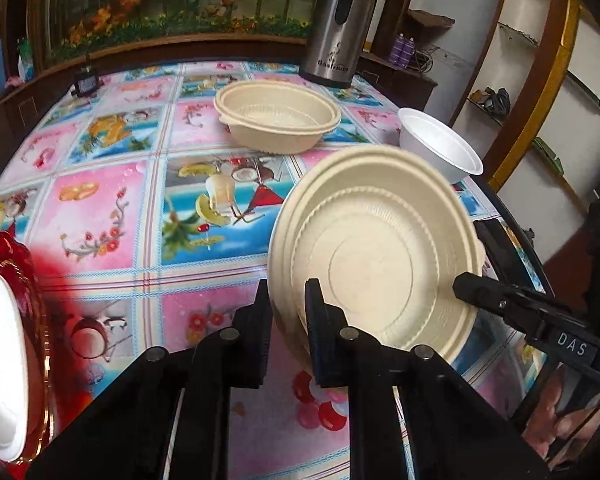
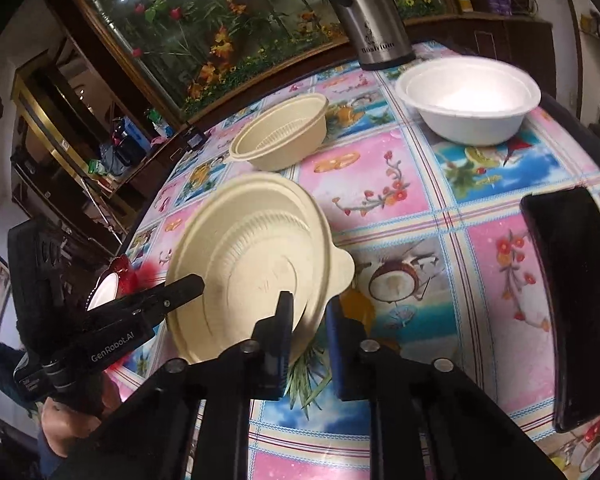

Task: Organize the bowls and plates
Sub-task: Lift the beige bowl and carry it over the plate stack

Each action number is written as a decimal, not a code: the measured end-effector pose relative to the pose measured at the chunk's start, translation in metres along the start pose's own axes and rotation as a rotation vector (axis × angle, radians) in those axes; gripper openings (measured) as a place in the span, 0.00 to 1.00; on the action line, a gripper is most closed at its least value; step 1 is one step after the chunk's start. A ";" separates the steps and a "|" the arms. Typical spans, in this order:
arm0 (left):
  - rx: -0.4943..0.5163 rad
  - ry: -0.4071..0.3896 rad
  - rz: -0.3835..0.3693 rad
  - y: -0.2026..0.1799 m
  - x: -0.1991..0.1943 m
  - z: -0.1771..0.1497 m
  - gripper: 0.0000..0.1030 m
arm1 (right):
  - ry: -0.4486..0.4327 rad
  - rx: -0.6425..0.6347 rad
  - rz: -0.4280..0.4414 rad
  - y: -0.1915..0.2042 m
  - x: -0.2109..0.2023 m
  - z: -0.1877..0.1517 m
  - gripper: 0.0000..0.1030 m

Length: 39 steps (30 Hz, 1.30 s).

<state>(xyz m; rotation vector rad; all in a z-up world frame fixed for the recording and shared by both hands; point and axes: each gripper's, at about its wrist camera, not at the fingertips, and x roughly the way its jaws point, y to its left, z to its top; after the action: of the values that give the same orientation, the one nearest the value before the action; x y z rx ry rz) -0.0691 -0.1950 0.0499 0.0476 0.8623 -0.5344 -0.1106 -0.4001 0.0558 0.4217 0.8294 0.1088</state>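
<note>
Beige bowl [image 1: 380, 256] tilted, pinched at 6 and 3 o'clock by both closed hand-held grippers [image 1: 288, 308] [image 2: 310, 312]; keep level, nest into far bowl [image 1: 276, 116] at 12.

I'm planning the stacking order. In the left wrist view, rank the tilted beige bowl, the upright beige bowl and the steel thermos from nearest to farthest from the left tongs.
1. Tilted beige bowl, clamped in the left tongs.
2. Upright beige bowl, mid-table.
3. Steel thermos, far edge.

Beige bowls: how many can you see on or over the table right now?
2. One beige bowl sits at the far side of the table, near the steel thermos. The other beige bowl is tilted, gripped at opposite rims by both grippers. Nested ones may be hidden.
</note>
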 end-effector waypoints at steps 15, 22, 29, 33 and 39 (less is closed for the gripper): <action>0.086 -0.167 0.145 -0.006 -0.044 -0.011 0.13 | -0.052 -0.083 0.018 0.032 -0.021 0.001 0.13; 0.085 -0.189 0.170 0.002 -0.051 -0.017 0.13 | -0.044 -0.101 0.029 0.041 -0.017 0.001 0.13; 0.069 -0.202 0.178 0.008 -0.058 -0.020 0.13 | -0.037 -0.119 0.037 0.051 -0.015 -0.001 0.13; 0.059 -0.219 0.183 0.012 -0.066 -0.021 0.13 | -0.037 -0.128 0.047 0.057 -0.016 0.001 0.13; 0.035 -0.250 0.197 0.023 -0.084 -0.023 0.13 | -0.034 -0.155 0.073 0.073 -0.016 0.007 0.13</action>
<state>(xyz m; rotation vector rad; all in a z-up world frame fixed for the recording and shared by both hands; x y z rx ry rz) -0.1195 -0.1334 0.0926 0.0952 0.5962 -0.3610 -0.1112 -0.3397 0.1013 0.3075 0.7665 0.2318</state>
